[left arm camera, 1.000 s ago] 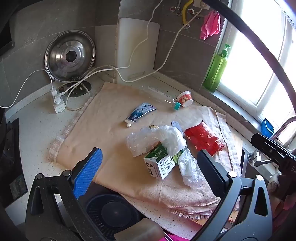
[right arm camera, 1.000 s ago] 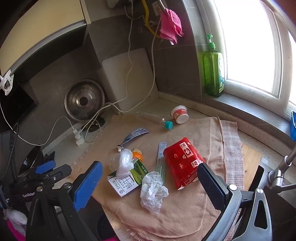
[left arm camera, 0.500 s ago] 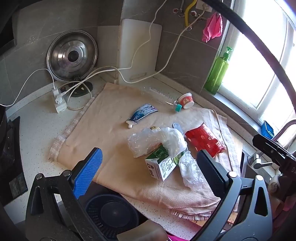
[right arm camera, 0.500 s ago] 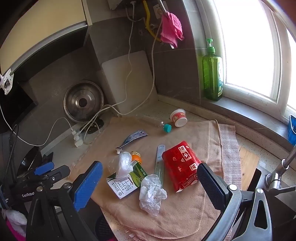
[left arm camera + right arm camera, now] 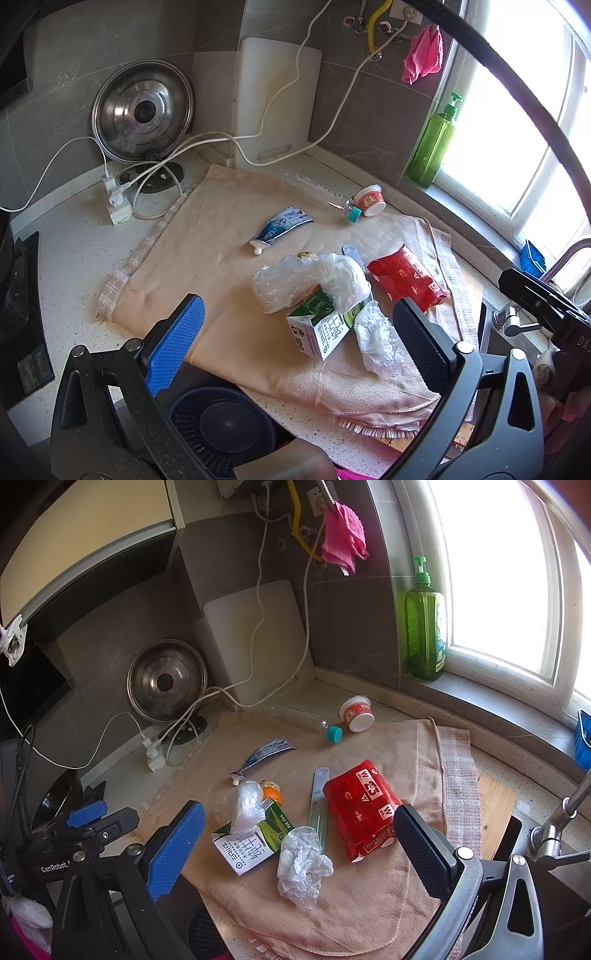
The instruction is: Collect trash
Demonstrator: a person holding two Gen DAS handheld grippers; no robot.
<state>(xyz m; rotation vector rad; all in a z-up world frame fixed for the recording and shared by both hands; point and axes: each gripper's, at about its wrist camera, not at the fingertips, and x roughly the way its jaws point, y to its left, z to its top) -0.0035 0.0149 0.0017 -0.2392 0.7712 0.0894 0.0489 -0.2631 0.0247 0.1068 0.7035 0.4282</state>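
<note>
Trash lies on a peach towel [image 5: 207, 229] [image 5: 388, 746]: a green-white milk carton [image 5: 319, 332] [image 5: 251, 840] under a clear plastic bag [image 5: 295, 280] [image 5: 247, 805], a crumpled white wrap [image 5: 376, 339] [image 5: 301, 864], a red packet [image 5: 406, 282] [image 5: 362, 808], a toothpaste tube [image 5: 280, 227] [image 5: 266, 753], a small red-white cup [image 5: 369, 199] [image 5: 356, 712] and a teal cap [image 5: 352, 214] [image 5: 334, 734]. An orange peel [image 5: 271, 794] sits behind the carton. My left gripper [image 5: 299, 343] hovers open before the carton. My right gripper [image 5: 299, 849] is open above the wrap, holding nothing.
A dark round bin [image 5: 221, 421] sits below the counter's front edge. At the back stand a steel pot lid [image 5: 142, 110], a white cutting board [image 5: 277, 99], cables and a power strip [image 5: 118, 195]. A green soap bottle [image 5: 424, 620] stands on the sill, and a faucet [image 5: 554, 834] at right.
Both views shift only slightly as the hands drift. Nothing on the towel has moved, and both grippers stay open.
</note>
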